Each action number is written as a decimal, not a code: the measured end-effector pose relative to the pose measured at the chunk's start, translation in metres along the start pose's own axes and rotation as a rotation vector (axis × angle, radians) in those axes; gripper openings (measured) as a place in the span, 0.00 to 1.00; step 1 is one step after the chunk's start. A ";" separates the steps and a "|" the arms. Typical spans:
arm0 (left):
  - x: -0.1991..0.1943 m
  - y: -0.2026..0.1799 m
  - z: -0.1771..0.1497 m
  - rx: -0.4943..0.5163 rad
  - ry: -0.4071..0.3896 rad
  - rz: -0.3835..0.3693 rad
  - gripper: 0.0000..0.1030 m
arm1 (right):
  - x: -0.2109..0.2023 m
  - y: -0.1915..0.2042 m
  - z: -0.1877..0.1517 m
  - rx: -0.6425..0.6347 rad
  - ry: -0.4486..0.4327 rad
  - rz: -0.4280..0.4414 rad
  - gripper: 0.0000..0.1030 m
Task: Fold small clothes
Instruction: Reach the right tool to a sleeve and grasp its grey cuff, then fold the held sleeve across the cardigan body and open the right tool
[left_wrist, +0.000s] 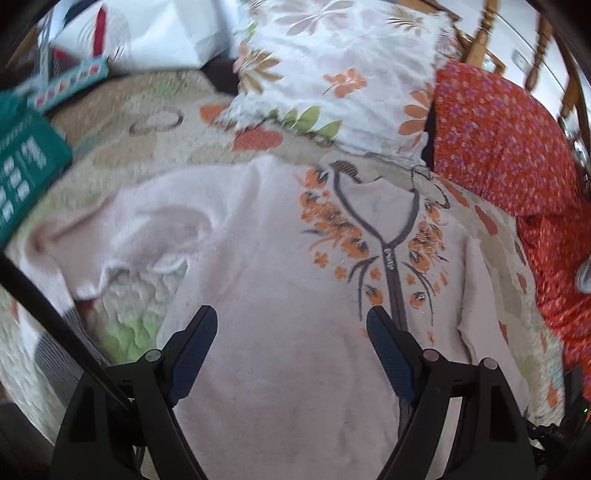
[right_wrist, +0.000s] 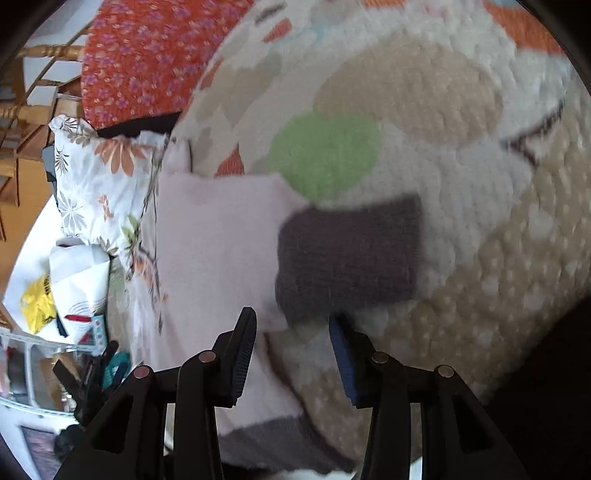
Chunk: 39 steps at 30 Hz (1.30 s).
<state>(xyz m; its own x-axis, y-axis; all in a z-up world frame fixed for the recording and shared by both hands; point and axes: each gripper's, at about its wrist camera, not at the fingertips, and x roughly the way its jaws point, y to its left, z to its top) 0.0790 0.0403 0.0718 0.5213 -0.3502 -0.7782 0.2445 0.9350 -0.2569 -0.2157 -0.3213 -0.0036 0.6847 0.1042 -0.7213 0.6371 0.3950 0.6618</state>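
A small pale pink top (left_wrist: 258, 280) with orange flowers and a grey placket lies front up on a patterned quilt (left_wrist: 122, 158). One sleeve is folded up at the left. My left gripper (left_wrist: 291, 321) is open and empty just above the top's body. In the right wrist view the same top (right_wrist: 210, 236) shows, with the grey cuff (right_wrist: 351, 254) of a sleeve lying on the quilt (right_wrist: 443, 184). My right gripper (right_wrist: 293, 325) is open just below that cuff, holding nothing.
A floral pillow (left_wrist: 332, 66) and a red floral pillow (left_wrist: 509, 140) lie beyond the top. A green box (left_wrist: 26, 170) sits at the left. White bags (right_wrist: 77, 280) and a wooden chair (right_wrist: 22, 110) stand off the bed.
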 end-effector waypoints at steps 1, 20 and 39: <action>0.003 0.004 -0.001 -0.018 0.016 -0.009 0.80 | -0.003 0.003 0.001 -0.025 -0.022 -0.016 0.44; -0.003 0.022 0.015 -0.084 0.003 -0.007 0.80 | -0.081 0.003 0.147 -0.161 -0.437 -0.543 0.07; -0.018 0.074 0.058 -0.067 -0.077 0.106 0.80 | 0.085 0.228 0.104 -0.450 -0.053 -0.105 0.07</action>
<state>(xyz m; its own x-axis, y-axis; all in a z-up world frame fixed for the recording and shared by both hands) 0.1353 0.1127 0.1003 0.6032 -0.2504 -0.7573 0.1309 0.9676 -0.2157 0.0250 -0.3173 0.1070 0.6489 0.0006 -0.7608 0.4952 0.7588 0.4230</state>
